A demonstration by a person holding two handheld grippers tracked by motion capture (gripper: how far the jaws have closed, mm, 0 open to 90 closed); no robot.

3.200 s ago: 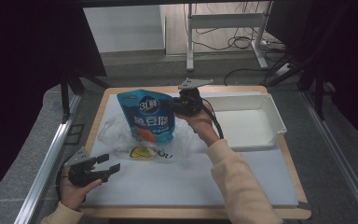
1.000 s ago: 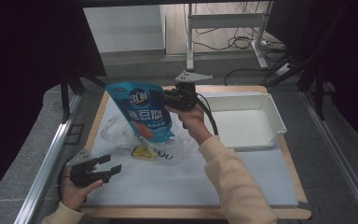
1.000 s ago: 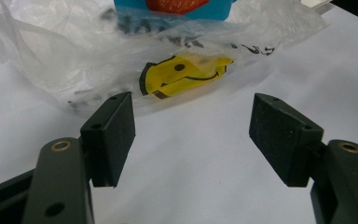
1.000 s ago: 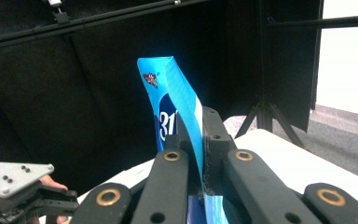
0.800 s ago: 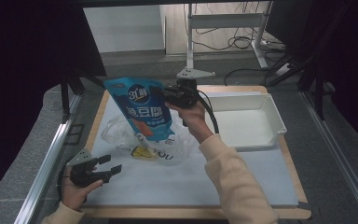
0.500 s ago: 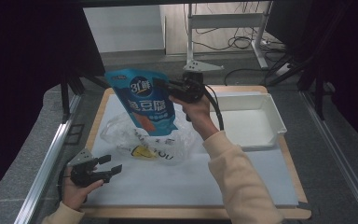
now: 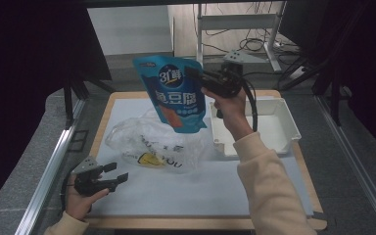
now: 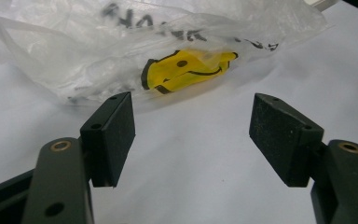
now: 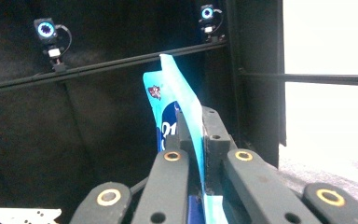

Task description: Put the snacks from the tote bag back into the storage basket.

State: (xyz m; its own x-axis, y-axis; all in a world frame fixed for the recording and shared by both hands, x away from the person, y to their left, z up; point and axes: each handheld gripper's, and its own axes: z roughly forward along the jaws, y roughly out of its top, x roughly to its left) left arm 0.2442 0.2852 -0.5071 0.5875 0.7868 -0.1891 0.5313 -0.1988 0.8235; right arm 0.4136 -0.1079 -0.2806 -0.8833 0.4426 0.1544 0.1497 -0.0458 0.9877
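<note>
Jaws wide apart on the left gripper point(image 7: 108, 177), which sits low at the near left edge of the table point(image 7: 186, 200), held in a hand that rests on the white sheet, nothing between the pads! From its own camera the two black pads frame bare white surface, and just beyond them lies the plastic bag point(image 8: 168, 51), crumpled, clear, with a yellow smiley face printed on it and dark lettering above. In the high view that bag point(image 7: 152, 144) sprawls across the middle of the table, well apart from the left gripper. Up above it now, the right gripper point(image 7: 196, 77) is raised clear off the table, its jaws pinched tight on the right edge of the blue pouch point(image 7: 174, 93). The pouch hangs in the air over the far side of the bag, face toward the camera, tilted a little, with white lettering and an orange patch low down. The right gripper view shows the grip itself: the pouch's thin light-blue edge point(image 9: 186, 116) is squeezed between the two jaws and stands up past them. Beyond and to the right, the white tray point(image 7: 286, 127) sits on the table's far right part.
</note>
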